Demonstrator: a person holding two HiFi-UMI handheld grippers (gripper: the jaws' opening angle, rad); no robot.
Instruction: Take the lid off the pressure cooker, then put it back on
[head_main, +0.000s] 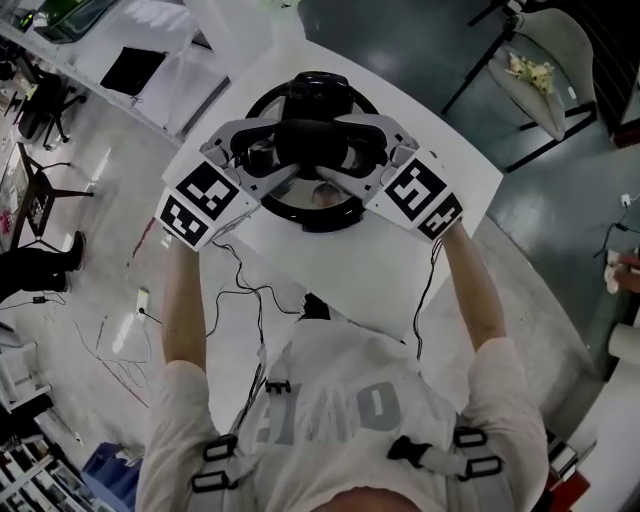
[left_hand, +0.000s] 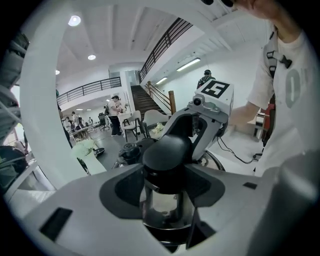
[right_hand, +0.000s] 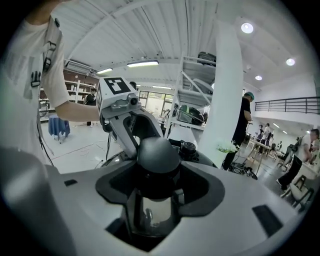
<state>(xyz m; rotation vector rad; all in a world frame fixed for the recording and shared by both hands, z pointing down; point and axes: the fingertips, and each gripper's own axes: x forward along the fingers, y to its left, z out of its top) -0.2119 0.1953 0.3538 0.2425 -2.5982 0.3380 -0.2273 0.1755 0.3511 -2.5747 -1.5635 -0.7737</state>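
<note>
In the head view the pressure cooker lid (head_main: 305, 212), round, shiny and black-rimmed, is over the white table (head_main: 440, 250). A black handle bar (head_main: 312, 138) runs across its top, with a valve (head_main: 318, 86) at the far side. My left gripper (head_main: 262, 152) is shut on the bar's left end and my right gripper (head_main: 362, 152) on its right end. The rounded handle end (left_hand: 167, 149) sits between the pads of the left gripper (left_hand: 165, 167); the other end (right_hand: 158, 154) sits in the right gripper (right_hand: 156, 176). Whether a pot stands under the lid is hidden.
Cables trail from the table's near edge down to the floor (head_main: 235, 290). A chair (head_main: 545, 60) stands at the upper right and another table with a black pad (head_main: 132, 70) at the upper left. People move in the hall behind, in both gripper views.
</note>
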